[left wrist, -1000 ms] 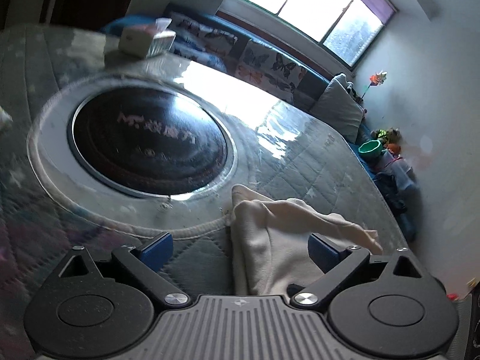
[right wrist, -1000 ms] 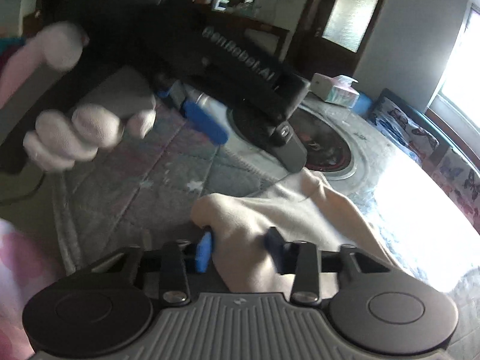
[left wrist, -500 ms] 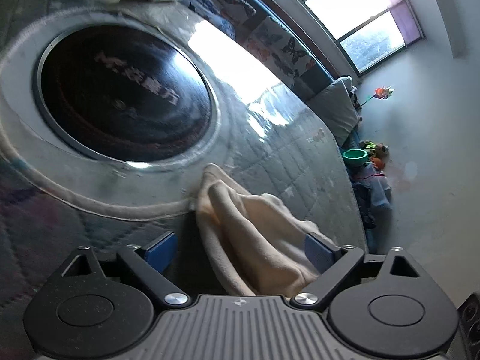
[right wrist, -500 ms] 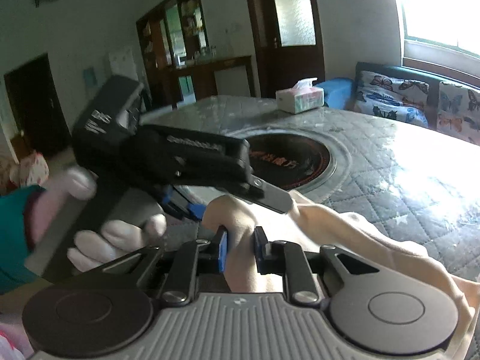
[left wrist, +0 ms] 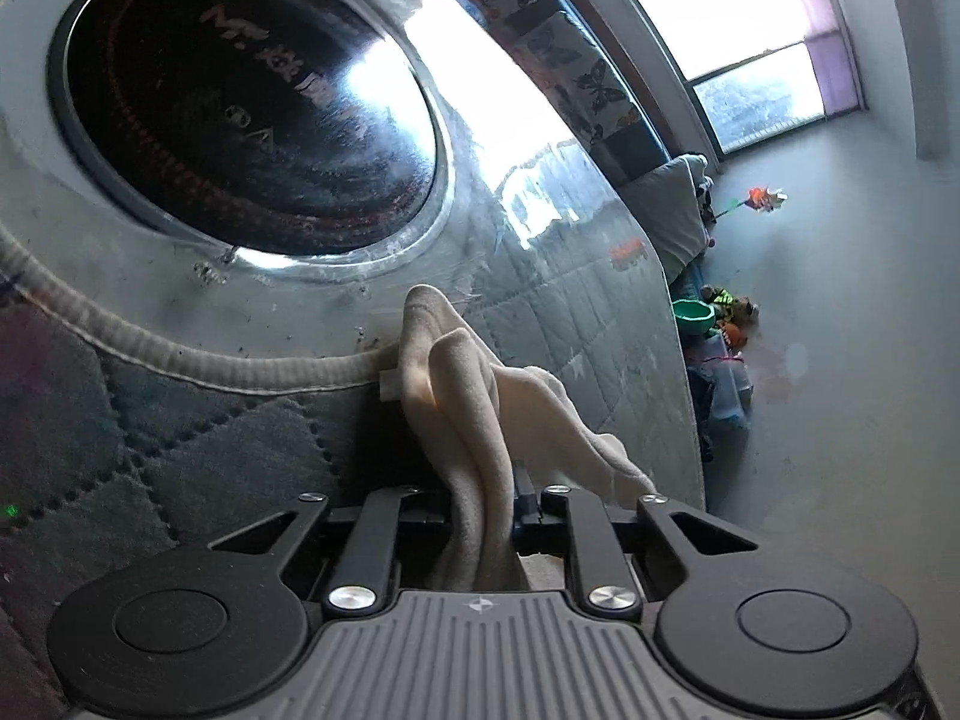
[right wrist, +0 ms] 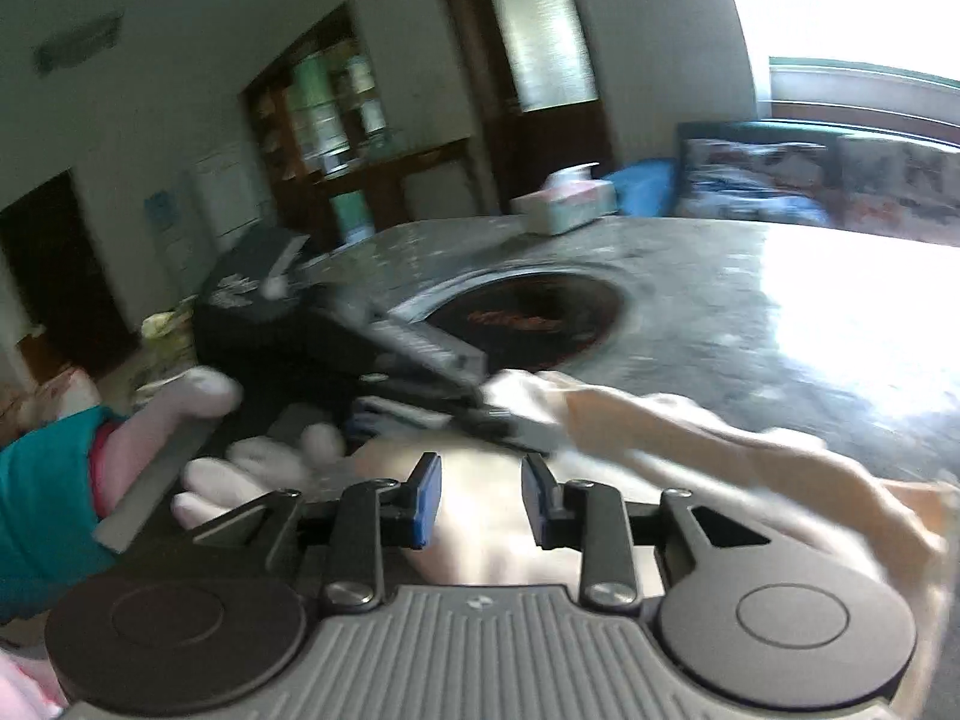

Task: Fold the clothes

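Cream fleece — the garment (left wrist: 474, 420) they were folding — lay bunched on the quilted table cover (left wrist: 180, 438), just near of the dark round glass inset (left wrist: 246, 108) in the table's middle. The left gripper (left wrist: 483, 501) had just been closing, and its jaws stood clamped on a thick gathered fold of the cloth, which ran up between them and out toward the inset. The right gripper (right wrist: 480, 501) had just been easing wider; cloth filled the gap between its blue pads (right wrist: 427, 498), but the picture was smeared and I could not tell whether they pressed on it. From that side the left gripper (right wrist: 504, 420) showed biting the same garment, a gloved hand (right wrist: 252, 474) behind it (teal sleeve above the wrist).

To do this step well, I judged, both grips wanted a clean single edge rather than a wad — the left one held several layers. The right should take a firm hold before any lift, then both should draw apart until the cloth went taut, or the fold would come out lumpy.
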`<state>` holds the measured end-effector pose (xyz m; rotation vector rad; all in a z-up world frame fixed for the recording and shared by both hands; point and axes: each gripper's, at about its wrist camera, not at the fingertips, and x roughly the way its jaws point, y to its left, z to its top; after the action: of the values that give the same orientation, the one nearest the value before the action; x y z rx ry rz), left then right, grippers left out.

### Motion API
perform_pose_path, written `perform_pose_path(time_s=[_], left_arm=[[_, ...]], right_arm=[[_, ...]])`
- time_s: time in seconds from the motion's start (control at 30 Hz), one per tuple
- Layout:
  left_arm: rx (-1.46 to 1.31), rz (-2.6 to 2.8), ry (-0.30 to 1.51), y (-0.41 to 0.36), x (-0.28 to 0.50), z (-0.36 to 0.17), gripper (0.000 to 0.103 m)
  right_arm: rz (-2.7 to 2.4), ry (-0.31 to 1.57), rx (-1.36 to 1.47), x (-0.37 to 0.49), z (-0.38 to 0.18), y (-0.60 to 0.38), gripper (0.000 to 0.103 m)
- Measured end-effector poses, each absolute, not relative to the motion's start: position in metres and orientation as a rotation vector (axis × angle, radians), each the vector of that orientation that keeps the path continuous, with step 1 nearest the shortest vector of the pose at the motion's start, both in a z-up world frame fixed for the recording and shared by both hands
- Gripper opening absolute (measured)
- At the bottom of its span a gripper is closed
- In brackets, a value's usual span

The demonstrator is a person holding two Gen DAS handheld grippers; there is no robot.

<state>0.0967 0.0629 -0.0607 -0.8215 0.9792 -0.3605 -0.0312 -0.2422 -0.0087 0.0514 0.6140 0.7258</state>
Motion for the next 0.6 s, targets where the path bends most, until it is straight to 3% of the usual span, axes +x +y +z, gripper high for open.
perform_pose_path(time_s=[0.4,0.47,0.6], left_arm=[[-0.715,-0.345,0.951,0.054,0.092,-0.052,0.018],[-0.700,-0.339,0.951,0.052,0.090,-0.051,0.018],[-0.662,-0.327,0.951,0.048,0.090,-0.048,0.018]], right_arm=[[0.240,0.667,0.157,-0.006,-0.039,-0.360,0.031],[0.217,0.666,0.172,-0.004,-0.046,-0.365,0.042],[0.193,0.658,0.209,-0.002,-0.056,-0.369,0.043]])
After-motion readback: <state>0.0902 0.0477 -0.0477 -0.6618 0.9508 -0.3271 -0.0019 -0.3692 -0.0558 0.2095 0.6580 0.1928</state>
